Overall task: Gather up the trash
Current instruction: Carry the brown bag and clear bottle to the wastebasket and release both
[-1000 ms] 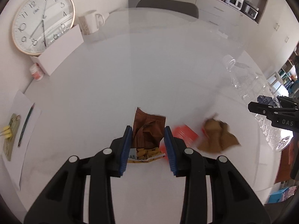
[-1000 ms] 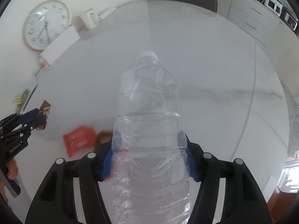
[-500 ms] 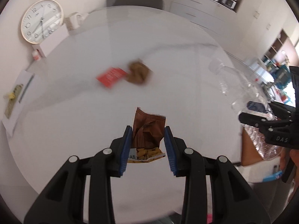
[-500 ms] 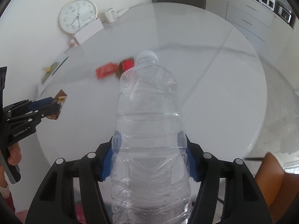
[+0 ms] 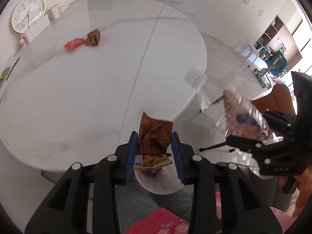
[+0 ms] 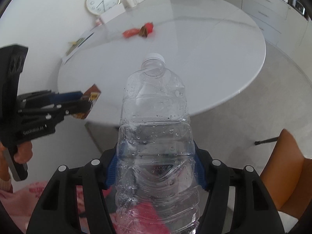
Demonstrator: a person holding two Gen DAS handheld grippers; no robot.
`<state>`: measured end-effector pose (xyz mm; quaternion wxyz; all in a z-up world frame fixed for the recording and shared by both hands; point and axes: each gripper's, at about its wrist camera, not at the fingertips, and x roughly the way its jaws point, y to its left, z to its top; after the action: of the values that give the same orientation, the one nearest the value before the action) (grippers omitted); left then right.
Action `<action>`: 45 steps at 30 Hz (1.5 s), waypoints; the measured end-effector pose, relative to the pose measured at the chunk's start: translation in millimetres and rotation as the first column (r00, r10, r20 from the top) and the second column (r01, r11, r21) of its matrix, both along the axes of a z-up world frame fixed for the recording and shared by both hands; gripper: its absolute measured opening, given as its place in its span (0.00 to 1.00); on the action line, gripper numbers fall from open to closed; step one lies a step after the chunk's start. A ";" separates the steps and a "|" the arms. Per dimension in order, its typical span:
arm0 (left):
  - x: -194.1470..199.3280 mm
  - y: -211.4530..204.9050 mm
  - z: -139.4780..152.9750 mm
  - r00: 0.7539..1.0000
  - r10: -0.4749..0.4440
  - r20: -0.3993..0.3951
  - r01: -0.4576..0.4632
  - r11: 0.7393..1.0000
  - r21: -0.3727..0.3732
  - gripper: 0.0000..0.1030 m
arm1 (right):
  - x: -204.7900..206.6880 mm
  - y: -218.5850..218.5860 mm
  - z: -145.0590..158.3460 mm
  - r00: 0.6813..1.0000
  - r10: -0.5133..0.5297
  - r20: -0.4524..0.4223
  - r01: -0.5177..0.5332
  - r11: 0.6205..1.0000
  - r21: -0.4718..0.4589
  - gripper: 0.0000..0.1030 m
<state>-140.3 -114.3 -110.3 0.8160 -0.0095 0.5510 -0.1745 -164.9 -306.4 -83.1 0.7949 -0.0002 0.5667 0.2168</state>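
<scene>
My left gripper (image 5: 155, 152) is shut on a torn brown snack wrapper (image 5: 154, 138) and holds it past the near edge of the round white table (image 5: 78, 81), above a white bin (image 5: 161, 183) on the floor. My right gripper (image 6: 156, 167) is shut on a clear plastic bottle (image 6: 156, 124), also held off the table; the bottle shows at the right of the left wrist view (image 5: 234, 113). A red wrapper (image 5: 74, 43) and a crumpled brown wrapper (image 5: 93, 37) lie on the table's far left part.
A wall clock (image 5: 27, 13), a white box (image 5: 37, 29), a mug (image 5: 54, 12) and papers (image 5: 7, 72) sit at the table's far left edge. An orange chair (image 6: 288, 175) stands to the right. Pink and teal fabric (image 5: 156, 210) lies below the grippers.
Both grippers have pulled back and up from the table with the wrapper and the bottle. The table is now farther away and the white bin has come into view under the left gripper.
</scene>
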 end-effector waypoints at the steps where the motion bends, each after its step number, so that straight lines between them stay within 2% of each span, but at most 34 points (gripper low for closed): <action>1: -6.7 -2.2 -1.3 1.000 -0.001 -0.006 0.001 1.000 0.000 0.34 | -7.9 -2.3 -3.5 1.000 0.007 -0.001 -0.007 1.000 -0.002 0.61; 7: -33.1 -12.6 -8.9 1.000 0.005 -0.031 -0.004 1.000 0.026 0.34 | -36.6 -5.2 -25.7 0.998 0.053 -0.028 -0.054 0.999 -0.005 0.62; 13: -48.7 -21.0 -13.1 0.999 0.006 -0.046 -0.004 0.999 0.041 0.34 | -44.9 2.2 -44.9 0.992 0.116 -0.046 -0.117 0.993 -0.016 0.62; 17: -52.4 -27.5 -15.2 0.999 -0.006 -0.051 0.008 0.999 0.049 0.34 | -40.3 7.2 -52.7 0.992 0.119 -0.049 -0.119 0.993 -0.010 0.74; 22: -52.5 -34.7 -18.0 0.998 -0.020 -0.058 0.022 0.999 0.046 0.34 | -37.8 3.5 -47.1 0.995 0.094 -0.029 -0.094 0.995 -0.017 0.80; 26: -52.0 -39.8 -22.1 0.997 -0.036 -0.069 0.039 0.998 0.045 0.34 | -34.7 -5.4 -41.5 0.998 0.068 -0.006 -0.068 0.996 -0.057 0.84; 32: -48.4 -50.8 -27.6 0.993 -0.081 -0.084 0.085 0.995 0.044 0.34 | -25.4 -23.0 -33.7 1.000 0.013 0.015 -0.012 0.997 -0.070 0.87; 35: -48.9 -58.1 -30.2 0.989 -0.111 -0.100 0.115 0.992 0.042 0.44 | -22.0 -28.9 -31.4 1.000 -0.007 0.025 0.009 0.997 -0.070 0.88; 37: -48.6 -62.0 -30.1 0.988 -0.117 -0.100 0.123 0.991 0.055 0.61 | -19.7 -32.3 -30.3 0.999 -0.016 0.030 0.018 0.997 -0.072 0.88; 39: -49.5 -65.1 -27.0 0.989 -0.123 -0.087 0.128 0.990 0.062 0.72 | -19.2 -37.6 -30.5 0.999 -0.021 0.031 0.023 0.997 -0.073 0.88; 42: -48.7 -68.6 -21.4 0.990 -0.124 -0.067 0.128 0.989 0.074 0.80 | -17.6 -42.1 -32.0 0.999 -0.026 0.027 0.028 0.997 -0.076 0.88; 45: -45.2 -70.0 -19.4 0.992 -0.106 -0.069 0.112 0.990 0.081 0.83 | -17.1 -43.0 -31.7 0.999 -0.026 0.024 0.028 0.996 -0.079 0.88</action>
<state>-185.5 -184.3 -129.8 0.7866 0.0496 0.5838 -0.1948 -181.9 -349.3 -114.8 0.8036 -0.0268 0.5655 0.1835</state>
